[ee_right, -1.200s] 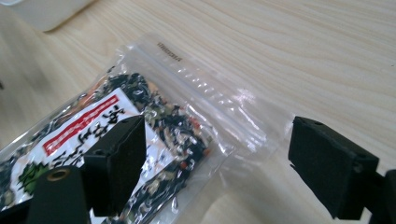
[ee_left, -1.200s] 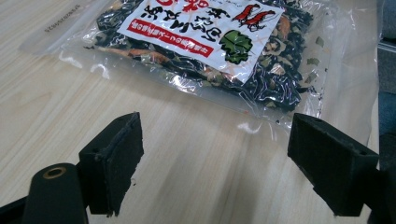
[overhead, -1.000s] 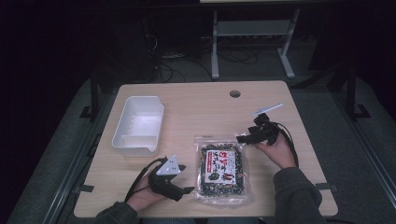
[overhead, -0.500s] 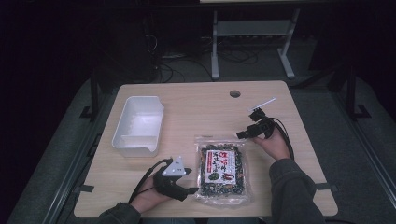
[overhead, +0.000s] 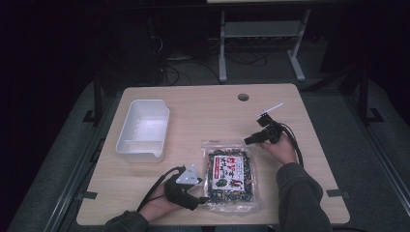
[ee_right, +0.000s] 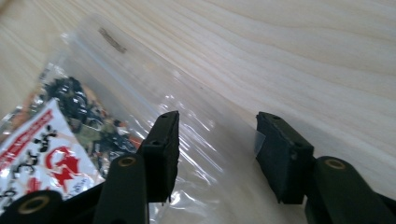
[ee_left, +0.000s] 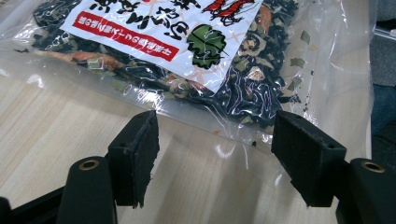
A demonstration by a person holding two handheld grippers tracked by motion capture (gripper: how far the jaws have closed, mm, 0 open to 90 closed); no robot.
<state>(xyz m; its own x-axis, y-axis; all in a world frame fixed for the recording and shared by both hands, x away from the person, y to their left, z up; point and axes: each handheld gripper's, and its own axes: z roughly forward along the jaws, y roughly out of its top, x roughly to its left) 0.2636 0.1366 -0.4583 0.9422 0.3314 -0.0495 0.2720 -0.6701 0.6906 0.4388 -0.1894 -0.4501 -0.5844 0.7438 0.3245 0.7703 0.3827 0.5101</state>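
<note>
A clear bag of dark dried food with a white and red label (overhead: 229, 178) lies flat on the wooden table (overhead: 203, 116) near its front edge. My left gripper (overhead: 202, 199) sits at the bag's lower left corner, open, its jaws level with the bag's clear edge (ee_left: 210, 126) and just short of it. My right gripper (overhead: 246, 141) is at the bag's upper right corner, open, with the bag's clear sealed strip (ee_right: 154, 88) under and between its jaws. Neither holds anything.
An empty white plastic tub (overhead: 143, 128) stands on the left half of the table. A round cable hole (overhead: 243, 97) lies near the far edge. A person's sleeve (overhead: 300, 193) rests at the front right. Cables and a metal stand (overhead: 261, 34) are on the floor beyond.
The left gripper has slid forward to the bag's lower left corner. The right gripper has dropped and moved left toward the bag's upper right corner. The bag has not moved.
</note>
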